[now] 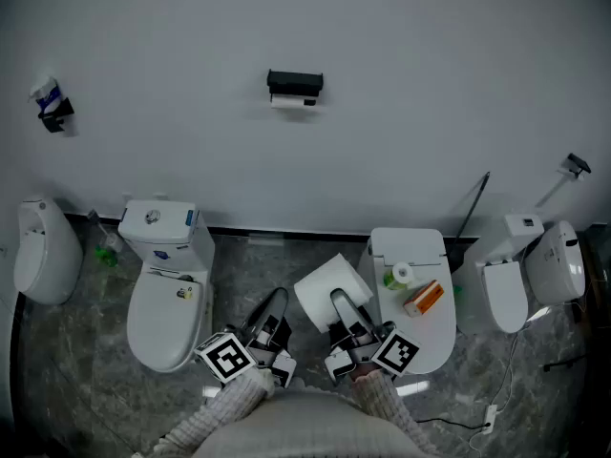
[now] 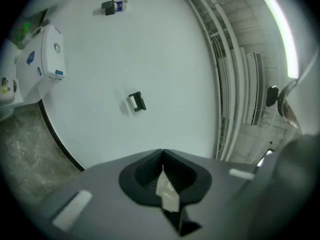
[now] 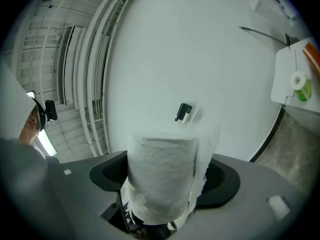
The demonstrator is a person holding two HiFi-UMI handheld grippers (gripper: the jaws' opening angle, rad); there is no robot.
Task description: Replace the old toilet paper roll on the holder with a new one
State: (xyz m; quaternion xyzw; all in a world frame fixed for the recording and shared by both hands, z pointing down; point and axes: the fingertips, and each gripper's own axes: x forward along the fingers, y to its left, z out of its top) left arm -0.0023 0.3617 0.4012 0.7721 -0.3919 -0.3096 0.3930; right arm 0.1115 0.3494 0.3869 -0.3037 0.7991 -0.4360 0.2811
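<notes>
On the white wall hangs a black paper holder with a thin white old roll under it. It also shows in the left gripper view, holder, and in the right gripper view, holder. A full new toilet paper roll stands upright between the wide jaws of my right gripper, which is shut on it; the roll hides the fingertips. My left gripper is shut beside it, with only a small pale scrap caught at the seam. Both grippers are held low, well short of the wall.
A white toilet stands at the left. A closed toilet lid at the right carries a green-and-white roll and an orange box. Another toilet is far right, a white fixture far left. A cable lies on the floor.
</notes>
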